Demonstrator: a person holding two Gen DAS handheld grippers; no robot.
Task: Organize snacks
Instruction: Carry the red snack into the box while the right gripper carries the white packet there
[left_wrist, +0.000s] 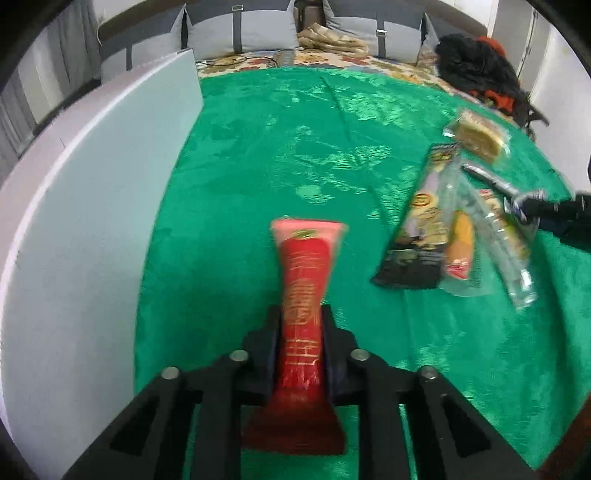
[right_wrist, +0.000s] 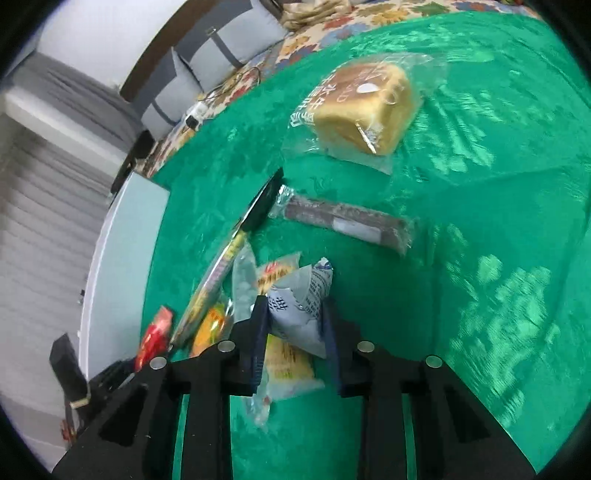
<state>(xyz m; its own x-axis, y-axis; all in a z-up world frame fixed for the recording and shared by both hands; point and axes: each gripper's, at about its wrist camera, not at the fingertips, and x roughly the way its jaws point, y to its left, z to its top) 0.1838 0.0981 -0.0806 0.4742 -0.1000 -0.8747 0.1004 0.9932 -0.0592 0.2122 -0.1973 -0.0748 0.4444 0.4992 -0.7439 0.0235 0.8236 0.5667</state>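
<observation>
Centrally, in the left wrist view, the left gripper is seen clenched on a red snack packet, whose waist is pinched between the two black fingers while its pale sealed end flares out beyond the fingertips and its other end spreads back toward the camera. The packet is held above a green cloth that covers the work surface. A tall white panel is stood on edge along the left side of the cloth. To the right, a loose group of snacks is shown on the cloth: a dark flat packet with yellow print, an orange and yellow snack in clear wrap, and, farther back, a wrapped bread loaf. Grey cushions and a dark heap of clothing are visible beyond the cloth. In the right wrist view, the right gripper is shown grasping a white packet with blue print, its crumpled wrapper squeezed between the pads; no earlier moment is shown, so no motion is described. Beneath the white packet lies a yellow packet in clear wrap. Ahead of the fingers, a long dark bar in clear wrap is laid across the cloth, and the bread loaf rests well beyond it. At the lower left of this view, the red packet is glimpsed beside the dark flat packet, seen nearly edge-on.
</observation>
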